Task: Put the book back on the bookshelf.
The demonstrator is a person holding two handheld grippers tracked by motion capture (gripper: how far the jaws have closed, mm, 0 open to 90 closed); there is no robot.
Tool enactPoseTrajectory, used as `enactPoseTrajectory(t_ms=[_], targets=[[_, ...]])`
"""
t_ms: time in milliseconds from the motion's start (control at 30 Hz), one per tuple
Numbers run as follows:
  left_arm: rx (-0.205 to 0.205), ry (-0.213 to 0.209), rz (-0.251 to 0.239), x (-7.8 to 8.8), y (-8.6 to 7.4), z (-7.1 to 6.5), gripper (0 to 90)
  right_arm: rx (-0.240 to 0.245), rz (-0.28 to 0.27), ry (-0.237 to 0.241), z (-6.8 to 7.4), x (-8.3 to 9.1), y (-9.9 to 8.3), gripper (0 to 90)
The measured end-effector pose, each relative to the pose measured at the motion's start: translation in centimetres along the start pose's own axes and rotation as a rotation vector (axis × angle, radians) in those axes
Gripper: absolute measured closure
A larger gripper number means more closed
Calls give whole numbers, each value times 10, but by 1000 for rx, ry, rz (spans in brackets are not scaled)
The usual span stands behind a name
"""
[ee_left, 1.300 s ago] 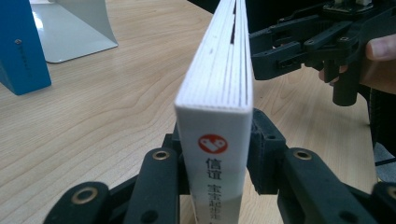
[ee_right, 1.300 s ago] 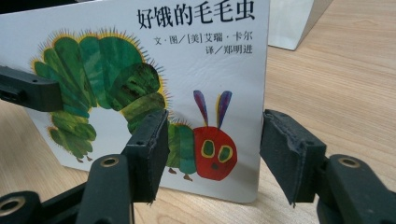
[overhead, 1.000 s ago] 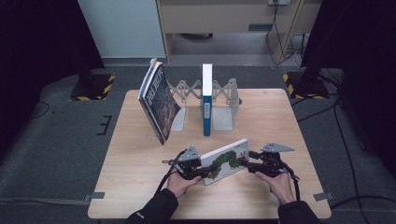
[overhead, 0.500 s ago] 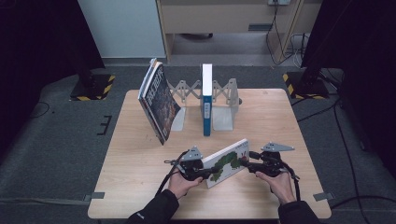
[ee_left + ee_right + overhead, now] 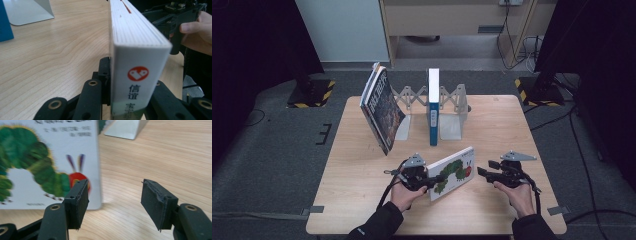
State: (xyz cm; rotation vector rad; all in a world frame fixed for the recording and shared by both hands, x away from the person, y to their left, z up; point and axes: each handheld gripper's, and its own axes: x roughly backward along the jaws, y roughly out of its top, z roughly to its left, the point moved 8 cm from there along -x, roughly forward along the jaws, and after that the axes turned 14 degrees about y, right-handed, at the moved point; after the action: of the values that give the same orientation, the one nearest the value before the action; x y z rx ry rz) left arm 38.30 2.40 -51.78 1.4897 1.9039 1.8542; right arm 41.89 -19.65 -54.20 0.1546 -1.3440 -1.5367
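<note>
Left gripper view is showing the left hand-held gripper (image 5: 130,100) clamping the spine end of the caterpillar book (image 5: 136,47), its jaws having just been closing onto the thick white board pages. That grip is holding the book tilted on edge above the worktop (image 5: 362,170), probably so it can go upright into the bookend rack (image 5: 452,107) beside the blue book (image 5: 433,105). Meanwhile the right hand-held gripper (image 5: 113,197) is waiting just beside the cover with jaws parted and empty, seemingly ready to steady it. Further back, a dark book (image 5: 382,107) is leaning against the rack's left end.
</note>
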Motion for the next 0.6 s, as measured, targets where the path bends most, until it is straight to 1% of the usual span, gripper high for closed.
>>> enactPoseTrajectory(t_ms=[100,167,200,267,333,500,567,600], targets=[[20,2,-8,5,4,1,746,-12,-1,-22,-6,5,-1,387],[26,4,-20,8,9,1,746,-12,5,-40,-10,9,-2,386],[30,9,-26,11,11,2,746,-20,7,-47,-11,10,-2,383],[29,23,-40,14,15,4,746,-8,25,-76,-17,13,-5,372],[30,37,-51,18,19,6,746,-20,44,-106,-23,16,-9,349],[42,61,-71,23,28,9,746,-17,88,-165,-37,20,-17,299],[36,73,-78,25,33,11,746,-17,111,-189,-43,21,-21,275],[34,81,-84,26,36,11,746,-28,130,-200,-46,22,-24,268]])
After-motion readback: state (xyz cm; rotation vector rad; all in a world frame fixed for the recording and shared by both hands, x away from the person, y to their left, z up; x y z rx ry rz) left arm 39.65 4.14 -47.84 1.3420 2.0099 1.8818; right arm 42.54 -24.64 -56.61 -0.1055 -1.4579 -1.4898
